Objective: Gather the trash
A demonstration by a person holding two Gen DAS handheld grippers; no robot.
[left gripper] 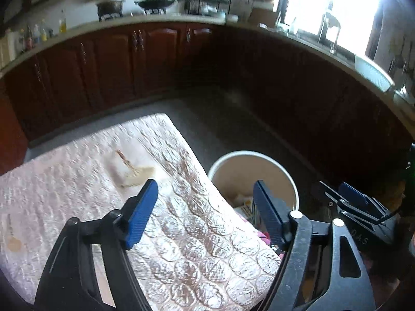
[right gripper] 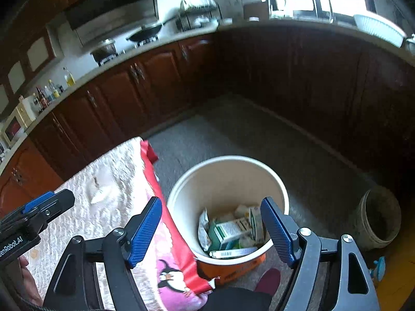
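Two grippers, both spread wide with nothing between their blue fingers: the right gripper [right gripper: 211,229] hangs above a round bin [right gripper: 281,189] on the floor, where cartons and wrappers [right gripper: 233,230] lie heaped. The left gripper [left gripper: 205,211] hovers over the edge of a bench covered in a pale embossed cloth [left gripper: 77,181]. On that cloth, beyond the fingers, rests one crumpled scrap of paper trash [left gripper: 135,172].
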